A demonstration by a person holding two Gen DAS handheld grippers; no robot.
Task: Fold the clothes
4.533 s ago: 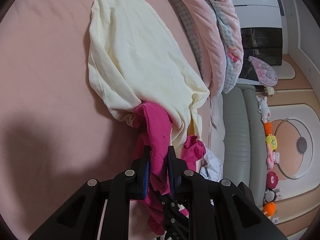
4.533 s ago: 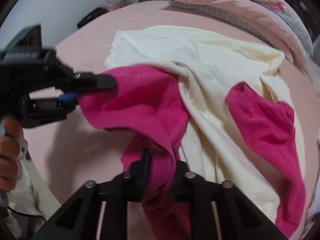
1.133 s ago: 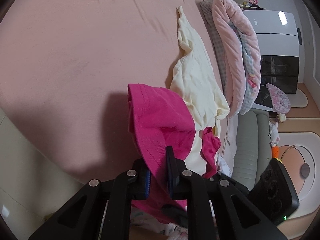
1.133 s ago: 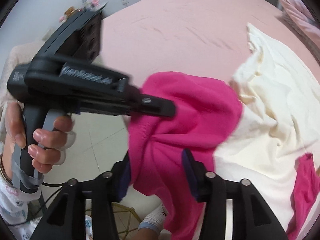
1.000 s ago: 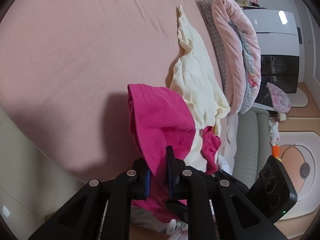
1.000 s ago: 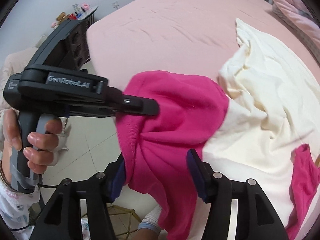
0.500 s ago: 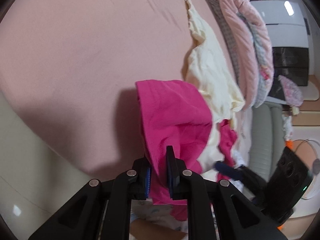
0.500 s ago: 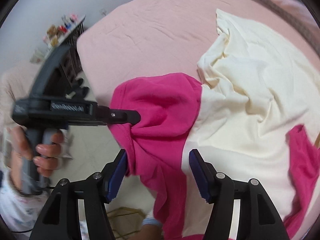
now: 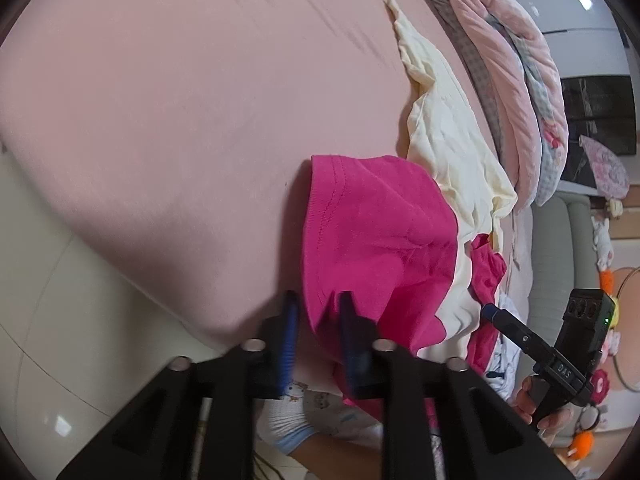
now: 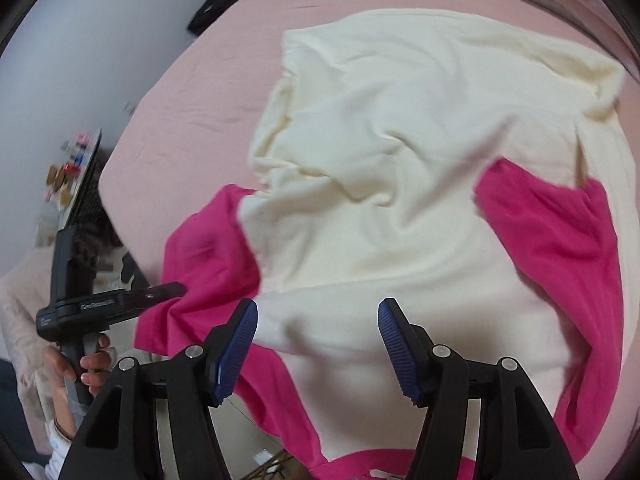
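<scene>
A magenta garment point(image 9: 372, 240) lies partly under a cream garment point(image 9: 444, 140) at the near edge of the pink bed point(image 9: 180, 100). My left gripper point(image 9: 318, 312) stands slightly open, with the magenta hem still hanging between its fingers and a gap showing beside the left pad. From the right wrist, the left gripper point(image 10: 160, 292) touches the magenta garment point(image 10: 208, 256) at its corner. My right gripper point(image 10: 318, 336) is wide open above the cream garment point(image 10: 400, 140), holding nothing. More magenta fabric shows at the right and along the bottom.
A rolled pink quilt point(image 9: 516, 92) runs along the bed's far side. A grey sofa point(image 9: 568, 240) with soft toys stands beyond it. Pale floor tiles point(image 9: 60, 340) lie below the bed edge. A dark object point(image 10: 212, 12) rests on the far bed corner.
The right gripper has let go of the magenta garment and opened wide, shifting over the cream one. The left gripper's fingers have spread a little around the hem.
</scene>
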